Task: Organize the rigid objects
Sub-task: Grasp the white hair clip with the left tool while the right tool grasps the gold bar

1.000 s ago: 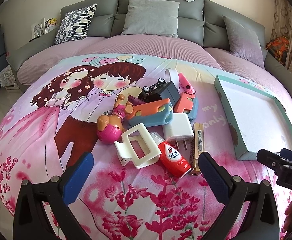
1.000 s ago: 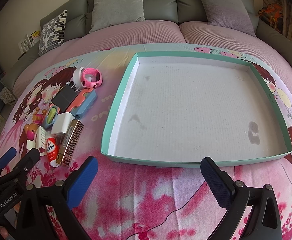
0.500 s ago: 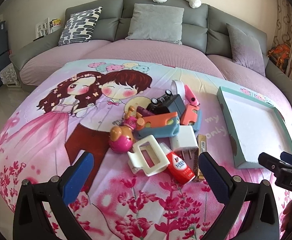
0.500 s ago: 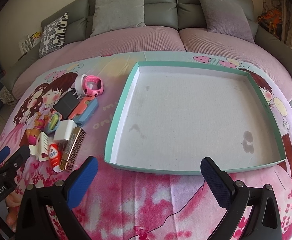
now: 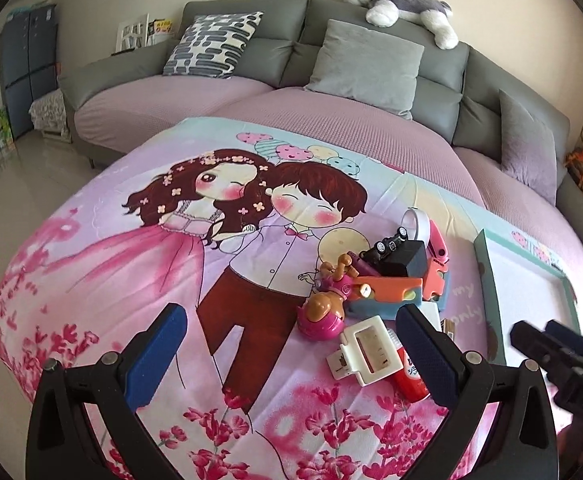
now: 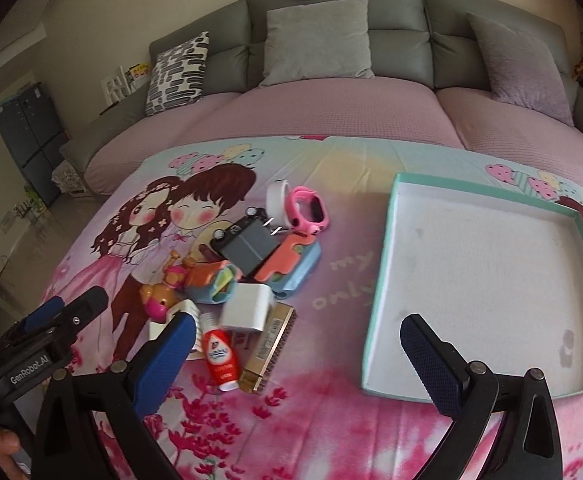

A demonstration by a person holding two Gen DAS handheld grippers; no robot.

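Both grippers are held above a bed covered by a cartoon-print blanket (image 6: 311,432), and nothing is gripped by either. The left gripper (image 5: 291,354) is seen with its blue-padded jaws spread wide, and the right gripper (image 6: 295,360) is likewise spread wide over the blanket's pink flower border. In the right wrist view a heap of small hard things is found at about ten o'clock from that gripper: a red bottle (image 6: 221,356) with a white cap lies nearest, with a gold harmonica (image 6: 269,346) touching its right side, and a white charger block (image 6: 247,306) sits just above both. A white clip (image 6: 167,318) is partly hidden behind the left blue pad. Further up, a dark grey box (image 6: 251,246) is stacked on an orange-and-blue case (image 6: 291,268), and a pink watch (image 6: 307,212) stands beside a roll of white tape (image 6: 277,196) at the far edge of the heap. A pink-and-brown toy figure (image 6: 157,300) lies at the heap's nine o'clock side. A shallow teal-rimmed tray (image 6: 381,276) with a white floor is set well apart from the heap, at about one o'clock from the right gripper, and no object from the heap is seen in it. In the left wrist view the same heap is seen at roughly one o'clock, with the tray at three o'clock. A grey sofa (image 5: 371,28) with cushions, topped by a plush dog (image 5: 403,4), is seen behind the bed
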